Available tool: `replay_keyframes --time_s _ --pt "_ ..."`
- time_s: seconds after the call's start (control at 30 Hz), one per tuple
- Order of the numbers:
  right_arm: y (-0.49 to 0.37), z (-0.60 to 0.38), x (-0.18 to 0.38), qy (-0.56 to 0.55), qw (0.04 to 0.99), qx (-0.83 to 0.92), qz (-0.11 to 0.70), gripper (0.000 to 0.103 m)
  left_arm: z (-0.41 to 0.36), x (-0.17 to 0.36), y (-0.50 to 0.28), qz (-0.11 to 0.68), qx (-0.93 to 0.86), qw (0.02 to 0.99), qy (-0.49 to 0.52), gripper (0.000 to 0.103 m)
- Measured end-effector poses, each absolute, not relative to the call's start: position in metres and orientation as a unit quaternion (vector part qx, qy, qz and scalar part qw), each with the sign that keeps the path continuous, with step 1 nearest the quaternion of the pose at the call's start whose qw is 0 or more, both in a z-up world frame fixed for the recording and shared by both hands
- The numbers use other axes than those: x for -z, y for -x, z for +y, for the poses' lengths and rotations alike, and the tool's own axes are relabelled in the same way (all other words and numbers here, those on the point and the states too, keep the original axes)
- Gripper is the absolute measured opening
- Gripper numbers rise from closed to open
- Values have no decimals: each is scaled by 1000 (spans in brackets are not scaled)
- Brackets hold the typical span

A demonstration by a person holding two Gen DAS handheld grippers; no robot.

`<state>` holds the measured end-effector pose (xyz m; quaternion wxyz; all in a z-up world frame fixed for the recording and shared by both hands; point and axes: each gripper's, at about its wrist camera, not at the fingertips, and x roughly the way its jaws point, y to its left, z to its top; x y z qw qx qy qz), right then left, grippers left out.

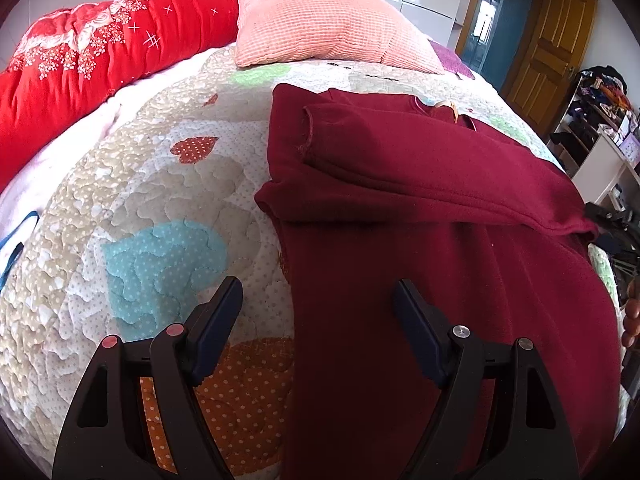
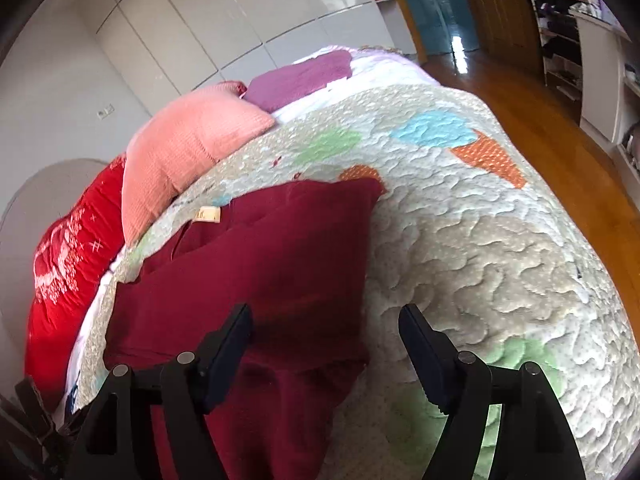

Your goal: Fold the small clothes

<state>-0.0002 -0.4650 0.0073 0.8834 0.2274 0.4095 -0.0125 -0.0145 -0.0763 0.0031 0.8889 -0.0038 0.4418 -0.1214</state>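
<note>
Your maroon garment (image 1: pixel 420 208) lies flat on the quilted bedspread (image 1: pixel 132 200), its long axis running away from you toward the pink pillow (image 1: pixel 320 20), collar label at the far end and hem nearest your hands. 1 sleeve is already folded across the chest; in the right wrist view the other side also looks turned in.

Your left gripper (image 1: pixel 318 304) is spread wide and holds nothing. It straddles the garment's left edge: 1 finger over the quilt, the other over the cloth. Your right gripper (image 2: pixel 325 332) is likewise wide apart and empty, straddling the right edge from the opposite side.

So the near hem sits directly below and between both tools, about equally close to each. The next move probably calls for pinching the 2 hem corners and carrying them forward along that axis toward the collar.
</note>
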Motion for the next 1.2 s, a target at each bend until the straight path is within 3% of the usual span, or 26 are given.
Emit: replay_keyframes --time_s 0.03,0.17,0.3,0.5,0.6,1.07,1.2 --pt "-4 -461 -2 -224 879 2 421 72 -76 -3 15 440 121 890 4 78" --pt "-9 -443 -1 -146 891 3 430 33 -77 -3 15 441 123 889 2 78" --pt "-7 -434 -10 -79 902 26 424 23 -77 -2 15 443 124 888 4 78" --pt "-9 -434 0 -81 897 44 432 25 -77 -2 16 442 120 889 0 78" --pt "4 -444 -8 -127 890 43 435 44 -79 -3 18 441 118 889 -1 78" --pt "176 -443 -17 -126 880 -42 456 50 -64 -10 89 472 135 871 1 78" --pt "213 -442 -12 -124 877 -57 462 57 -45 -5 133 492 139 859 -18 78"
